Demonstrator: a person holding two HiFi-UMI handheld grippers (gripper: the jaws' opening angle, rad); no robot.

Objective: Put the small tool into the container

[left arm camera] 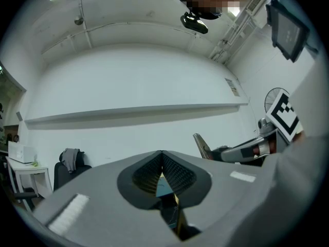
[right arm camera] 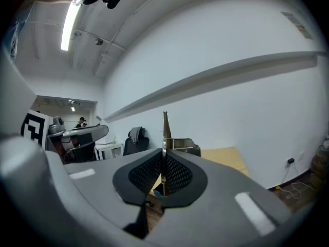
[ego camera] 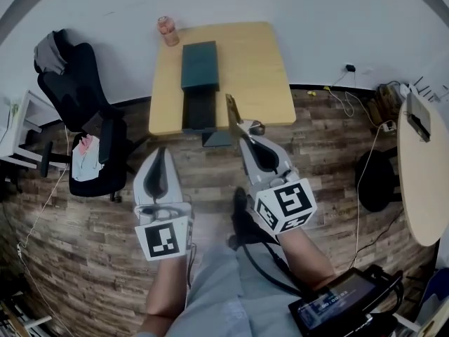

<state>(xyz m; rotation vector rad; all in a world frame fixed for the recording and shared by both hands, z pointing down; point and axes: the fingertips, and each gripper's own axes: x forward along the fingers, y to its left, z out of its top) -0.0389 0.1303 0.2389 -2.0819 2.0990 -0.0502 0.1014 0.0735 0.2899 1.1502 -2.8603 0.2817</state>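
Right tongs (ego camera: 245, 130) point level, pinching small tool (ego camera: 232, 109).

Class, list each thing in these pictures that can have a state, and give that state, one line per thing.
Left gripper: fingers shut, empty.
Right gripper: fingers shut on the small tool.
Small tool: held, sticking out past the fingers, not yet in the container.
Container: resting on the table; open or closed unclear.
Office chair: unoccupied, cloth draped over its back.
Screen: lit.
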